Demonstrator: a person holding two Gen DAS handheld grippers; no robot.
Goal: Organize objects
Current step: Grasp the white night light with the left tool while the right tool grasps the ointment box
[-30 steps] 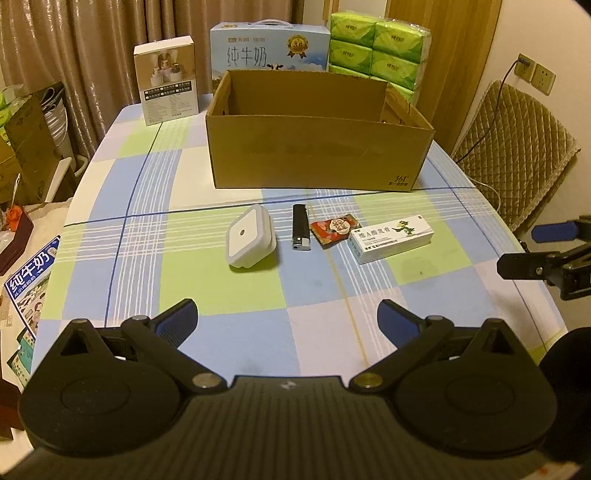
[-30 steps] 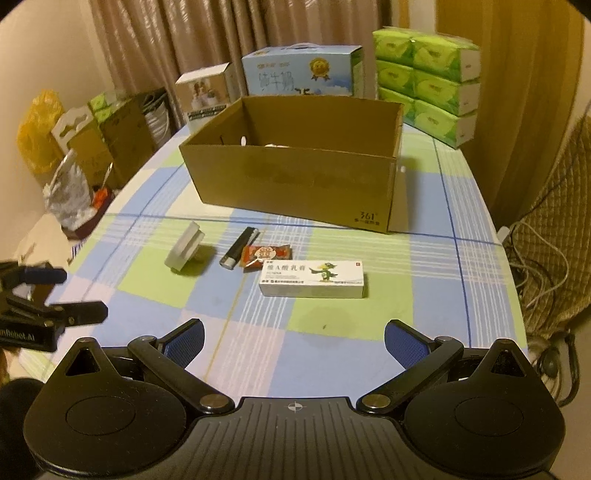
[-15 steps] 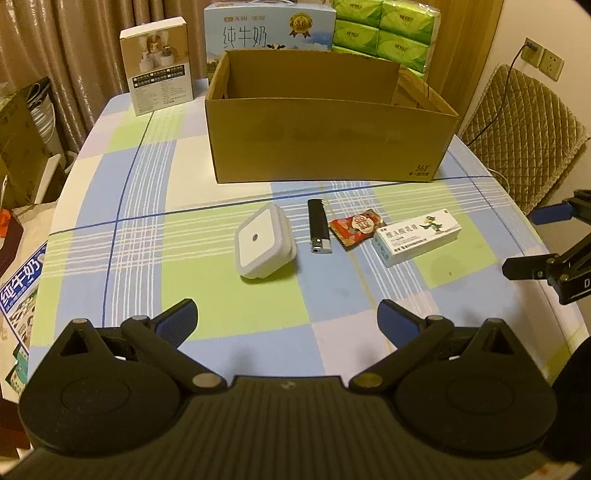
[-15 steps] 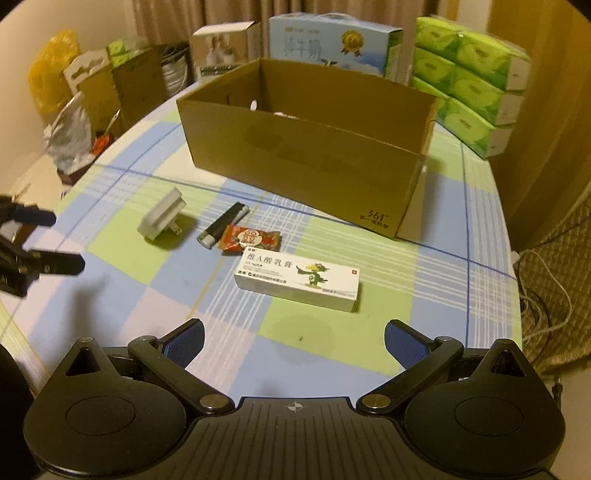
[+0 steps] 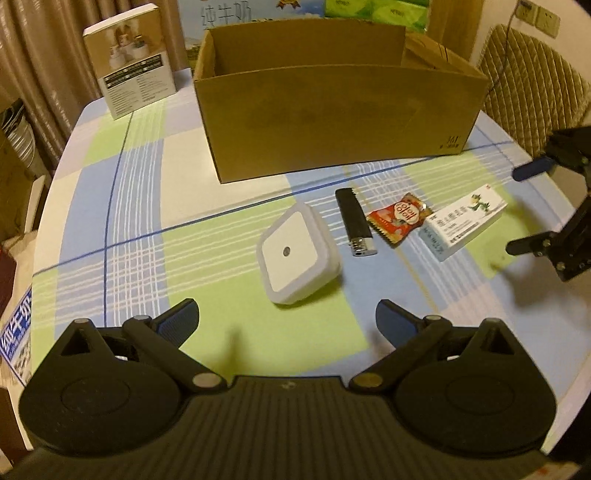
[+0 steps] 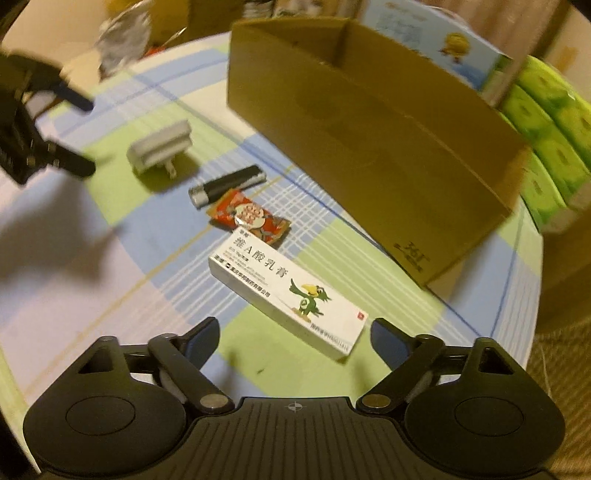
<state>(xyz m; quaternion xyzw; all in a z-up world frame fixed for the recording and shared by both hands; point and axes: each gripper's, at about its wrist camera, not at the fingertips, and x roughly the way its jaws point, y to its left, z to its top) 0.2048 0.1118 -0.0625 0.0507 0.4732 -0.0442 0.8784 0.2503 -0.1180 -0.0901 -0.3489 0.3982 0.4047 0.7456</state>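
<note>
Four small things lie in a row on the checked tablecloth before an open cardboard box [image 5: 332, 110] [image 6: 369, 140]. They are a white square plug-in night light [image 5: 297, 256] [image 6: 159, 147], a black lighter [image 5: 354, 223] [image 6: 227, 184], a red snack packet [image 5: 400, 218] [image 6: 249, 216] and a white ointment box with a green bird [image 5: 463, 221] [image 6: 288, 295]. My left gripper [image 5: 286, 325] is open and empty, just short of the night light. My right gripper [image 6: 291, 339] is open and empty, with the ointment box lying just ahead between its fingers.
Behind the cardboard box stand a small white product box [image 5: 129, 62], a blue milk carton [image 6: 436, 33] and green tissue packs [image 6: 546, 140]. A quilted chair [image 5: 532, 92] stands at the table's right edge. Bags and boxes sit off the left side.
Both grippers have moved forward and down toward the row of objects. The left closed in on the night light, the right on the ointment box. Both stay open.
</note>
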